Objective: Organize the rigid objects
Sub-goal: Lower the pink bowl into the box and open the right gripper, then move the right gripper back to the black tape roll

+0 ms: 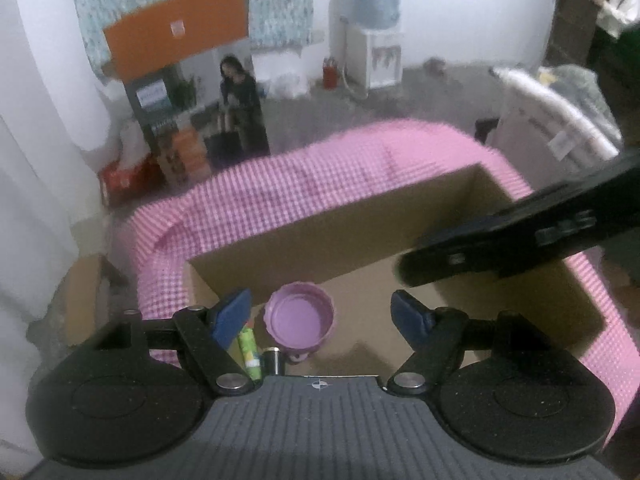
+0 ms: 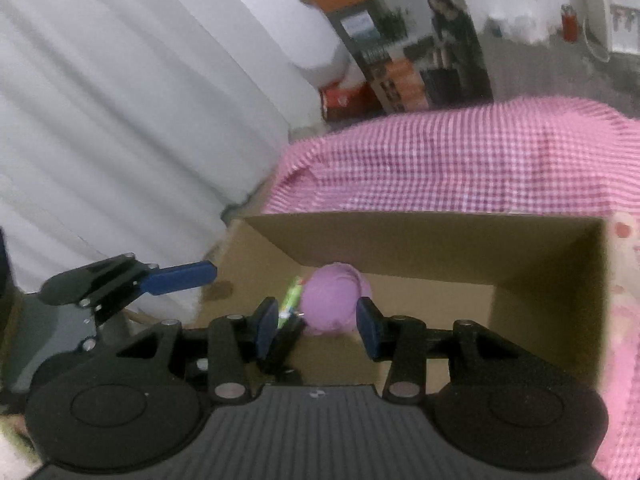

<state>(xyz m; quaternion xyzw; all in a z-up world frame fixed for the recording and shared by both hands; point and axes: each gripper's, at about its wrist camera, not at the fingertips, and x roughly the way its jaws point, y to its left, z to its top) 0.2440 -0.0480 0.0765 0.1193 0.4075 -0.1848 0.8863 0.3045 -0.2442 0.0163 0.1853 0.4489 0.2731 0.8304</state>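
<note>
Room: grey floor, white draped sheeting along one side, a standing poster [image 1: 192,92] and a water dispenser [image 1: 374,40] at the back, with a person in white at the far edge.
Surface: pink checked cloth [image 1: 320,168] covers the table, and an open cardboard box [image 1: 360,216] sits on it as the collecting bin.
Purple cup: it lies on the box floor near the left wall [image 1: 300,318]; the left view looks into its hollow with a scalloped rim, while the right view shows its rounded outside [image 2: 334,300], so it seems tipped on its side.
Other contents: a green tube [image 1: 249,350] and a small dark cylinder with a silver end [image 1: 273,360] lie just beside the cup, against the same wall.
Left gripper: its jaws [image 1: 320,312] stand wide apart above the box with nothing between the blue pads; the cup is below them, untouched.
Right gripper: its jaws [image 2: 316,320] are partly apart, framing the cup from above without pressing on it, so it carries nothing.
Reason for the pose: both tools hang empty over the box, which suggests items are being dropped in here instead of arranged neatly.
Progress: several rigid items are already gathered in the box; what is left outside cannot be told.
</note>
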